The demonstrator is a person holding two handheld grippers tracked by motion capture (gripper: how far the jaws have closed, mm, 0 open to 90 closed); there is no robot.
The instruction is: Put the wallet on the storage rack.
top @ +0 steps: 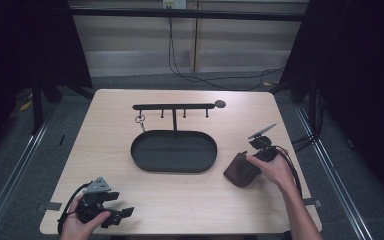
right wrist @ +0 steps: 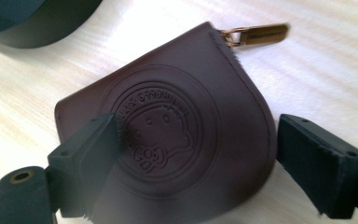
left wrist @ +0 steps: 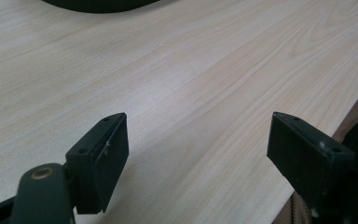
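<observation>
A dark brown leather pouch (top: 240, 170) lies on the table right of the tray. In the right gripper view the pouch (right wrist: 186, 116) shows an embossed round emblem and a gold zipper pull (right wrist: 261, 33). My right gripper (right wrist: 198, 161) is open, its jaws spread on either side of the pouch and just over it; in the high view the right gripper (top: 260, 150) sits at the pouch's far right side. My left gripper (top: 117, 205) rests near the front left table edge, open, with bare wood between the jaws of the left gripper (left wrist: 198, 158).
A black oval tray (top: 174, 150) sits mid-table, its post bearing a hook bar (top: 174, 106) with a key ring (top: 140, 119) hanging at its left end. A small dark disc (top: 220, 104) lies beside the bar's right end. Cables trail across the floor behind the table.
</observation>
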